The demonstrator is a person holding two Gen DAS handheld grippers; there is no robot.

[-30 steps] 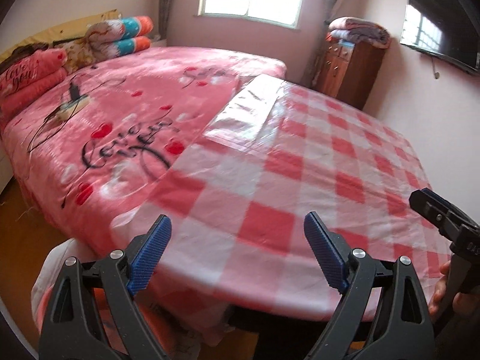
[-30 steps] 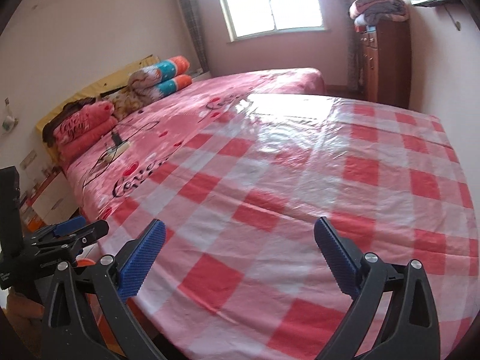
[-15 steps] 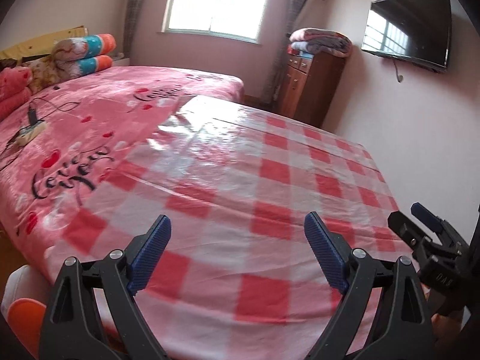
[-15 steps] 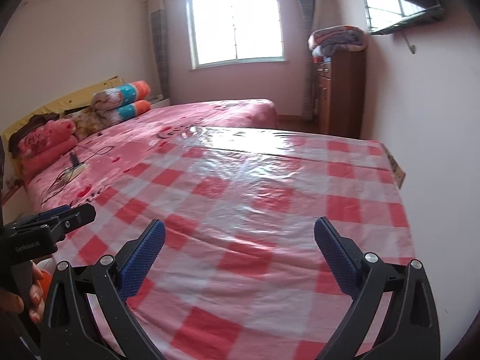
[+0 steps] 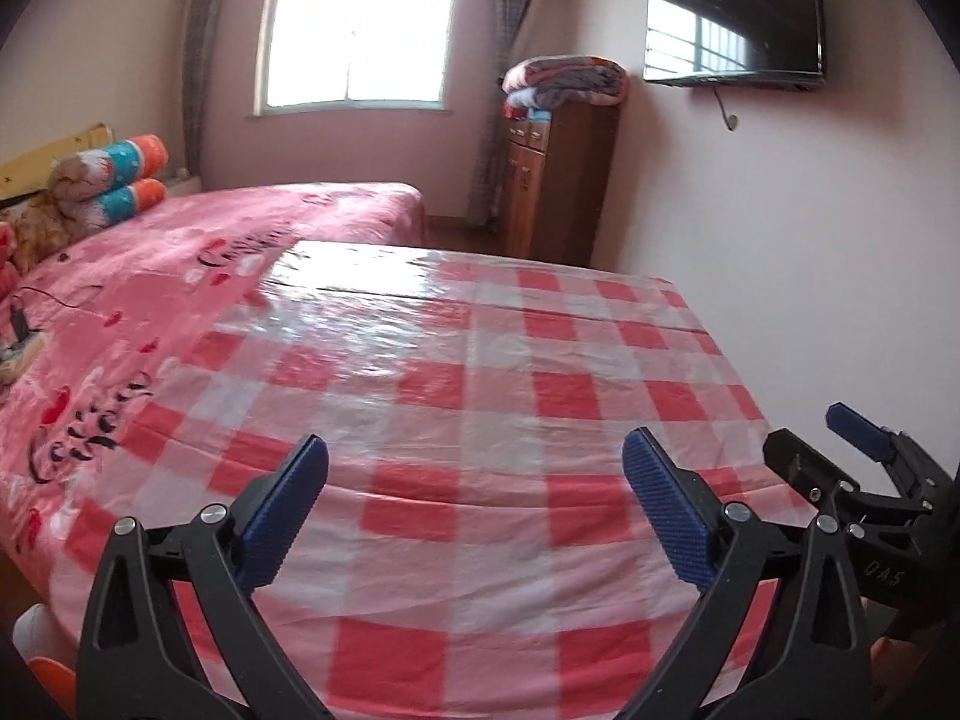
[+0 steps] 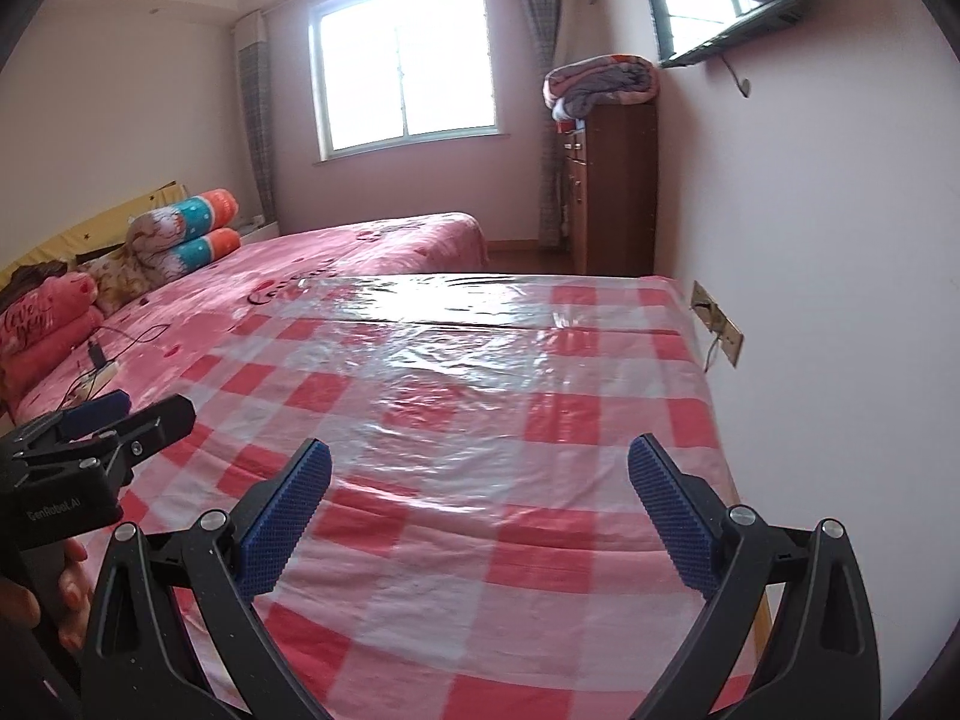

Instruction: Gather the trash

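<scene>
No trash shows in either view. My left gripper (image 5: pixel 474 516) is open and empty, held over the near edge of a table covered with a red-and-white checked plastic cloth (image 5: pixel 480 372). My right gripper (image 6: pixel 480 519) is open and empty over the same cloth (image 6: pixel 480 396). The right gripper also shows at the right edge of the left wrist view (image 5: pixel 840 450). The left gripper shows at the left edge of the right wrist view (image 6: pixel 114 420).
A bed with a pink cover (image 5: pixel 150 276) lies left of the table, with rolled bedding (image 5: pixel 114 174) and a charger cable (image 6: pixel 102 360). A wooden cabinet (image 5: pixel 558 180) with folded blankets stands by the window. A TV (image 5: pixel 732 12) hangs on the right wall.
Both grippers have swung to the right and tilted up, from the bed toward the far wall and the window. Both stay open and empty.
</scene>
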